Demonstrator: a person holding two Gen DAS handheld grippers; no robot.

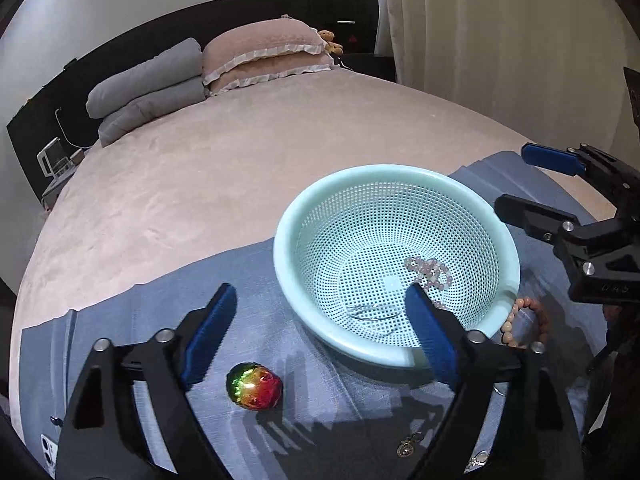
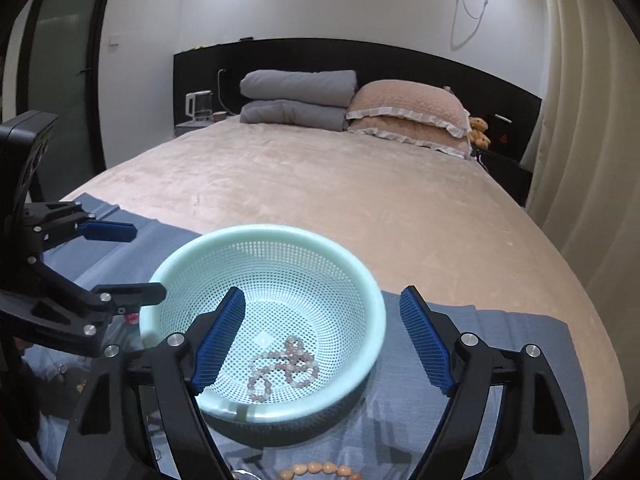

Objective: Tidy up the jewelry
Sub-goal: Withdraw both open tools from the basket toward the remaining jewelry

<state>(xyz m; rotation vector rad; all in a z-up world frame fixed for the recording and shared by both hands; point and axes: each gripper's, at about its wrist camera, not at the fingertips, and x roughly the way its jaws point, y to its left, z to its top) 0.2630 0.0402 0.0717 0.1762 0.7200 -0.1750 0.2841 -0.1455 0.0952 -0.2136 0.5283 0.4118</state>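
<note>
Basket (image 1: 394, 216) sits on cloth (image 1: 160, 320) spread over bed (image 1: 240, 160), right of centre in left wrist view. Bead bracelet (image 1: 430, 274) inside basket; round ornament (image 1: 254, 386) lower left of it; second bracelet (image 1: 524, 322) touching its right rim.

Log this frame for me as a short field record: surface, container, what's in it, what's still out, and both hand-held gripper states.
surface: blue cloth spread on a bed
container: mint perforated basket, upright on the cloth
in basket: pale pink bead strand; a thin clear bangle
still out: peach bead bracelet beside the basket; iridescent red-green piece; small pendant
left hand-held gripper: open, empty
right hand-held gripper: open, empty, over the basket
</note>
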